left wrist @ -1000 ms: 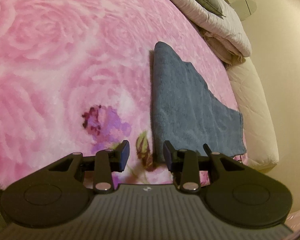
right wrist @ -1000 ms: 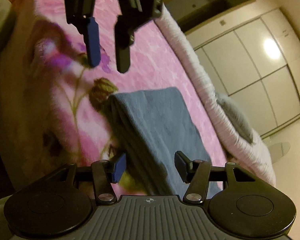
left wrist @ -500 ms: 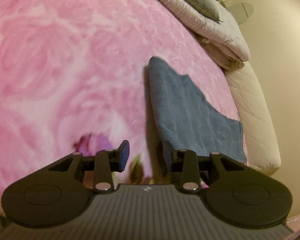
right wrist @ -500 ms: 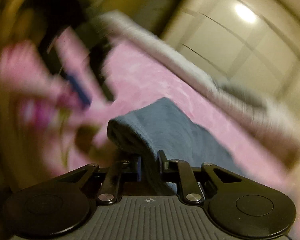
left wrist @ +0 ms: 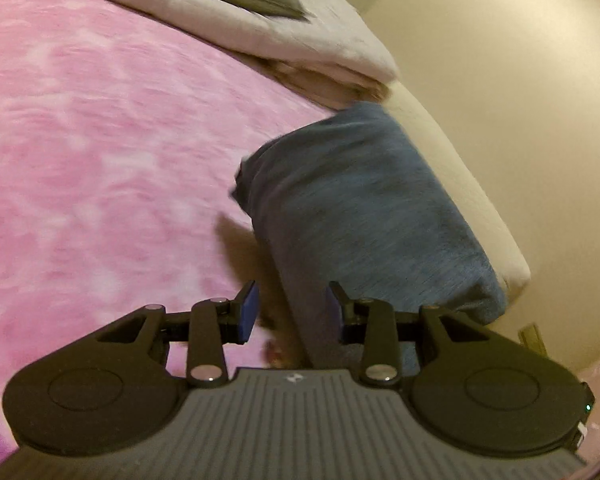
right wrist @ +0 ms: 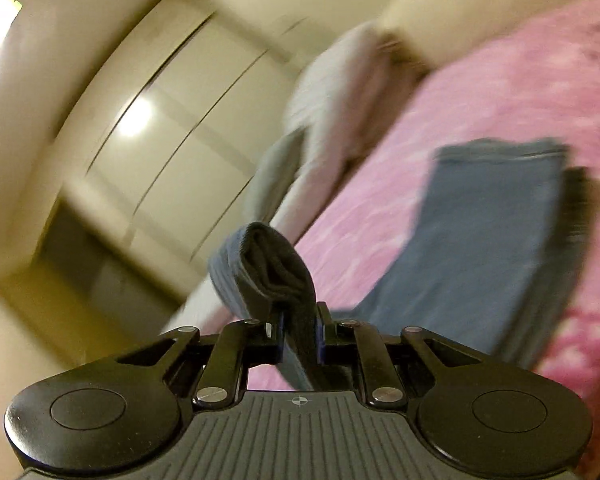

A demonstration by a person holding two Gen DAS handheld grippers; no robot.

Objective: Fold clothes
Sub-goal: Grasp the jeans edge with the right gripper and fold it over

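Blurred throughout: right gripper [right wrist: 299, 334] clamped on a bunched fold of blue cloth [right wrist: 488, 248] above the pink bed [right wrist: 500, 92], left gripper [left wrist: 292, 308] half-wide, pads apart beside the cloth's edge, its lower part hidden.

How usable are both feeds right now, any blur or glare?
Right wrist view: heavy motion smear across wardrobe and bed, glare spot on its door; the blue garment is soft-edged. Left wrist view: milder blur on pink blanket, warm dim light, fisheye bending.
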